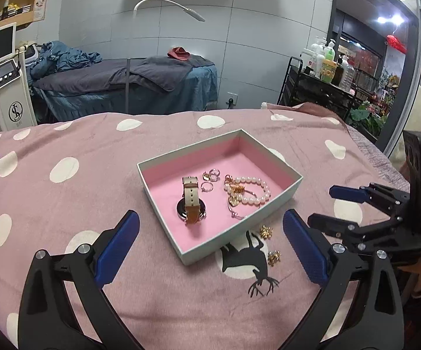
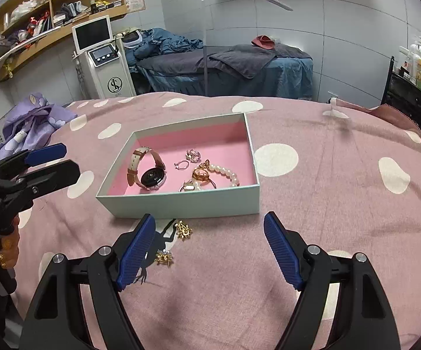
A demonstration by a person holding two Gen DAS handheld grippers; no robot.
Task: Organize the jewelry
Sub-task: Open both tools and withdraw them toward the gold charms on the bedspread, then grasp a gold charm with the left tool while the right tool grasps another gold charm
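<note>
2 spiky gold earrings (image 2: 174, 243) on pink cloth (image 2: 327, 204) beside pale-green box (image 2: 181, 204)

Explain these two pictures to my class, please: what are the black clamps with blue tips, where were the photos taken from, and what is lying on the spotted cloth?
Each clamp is a hand-held two-finger gripper with a camera looking along its fingers. One picture is from the left gripper, the other from the right gripper. Both are open and hold nothing. On the cloth sits a pink-lined box holding a watch, pearl bracelet and rings. Two gold earrings lie outside it.
</note>
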